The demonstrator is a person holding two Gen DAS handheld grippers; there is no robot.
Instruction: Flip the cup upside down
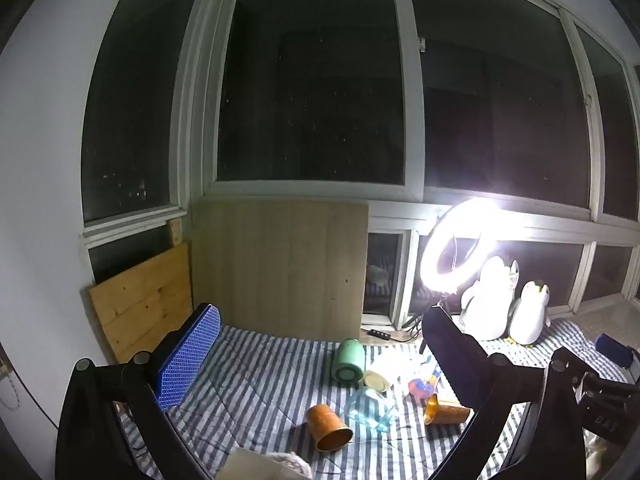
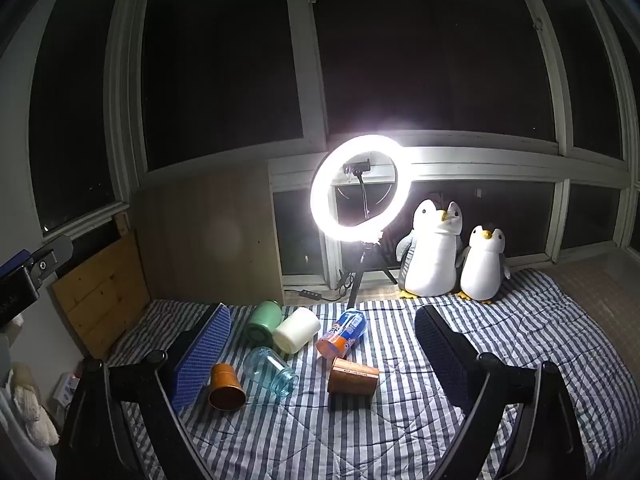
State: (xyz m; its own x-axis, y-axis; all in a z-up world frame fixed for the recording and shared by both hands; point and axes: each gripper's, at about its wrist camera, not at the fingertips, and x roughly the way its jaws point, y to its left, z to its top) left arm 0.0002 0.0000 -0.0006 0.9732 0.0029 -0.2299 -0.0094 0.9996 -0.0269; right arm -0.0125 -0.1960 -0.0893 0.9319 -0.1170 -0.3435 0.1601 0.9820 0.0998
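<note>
While cups lie toppled, we hover.
Both the left gripper (image 1: 316, 364) and right gripper (image 2: 320, 352) gape wide, empty, above the orange cup (image 2: 226, 387).

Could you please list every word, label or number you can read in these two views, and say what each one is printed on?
"D43", faint and uncertain: on the dark gripper body at the right edge of the left wrist view.
Print on the blue and orange can: too blurred to read.
Line of text along the brown cup: too small to read.
Nothing else is legible.
</note>
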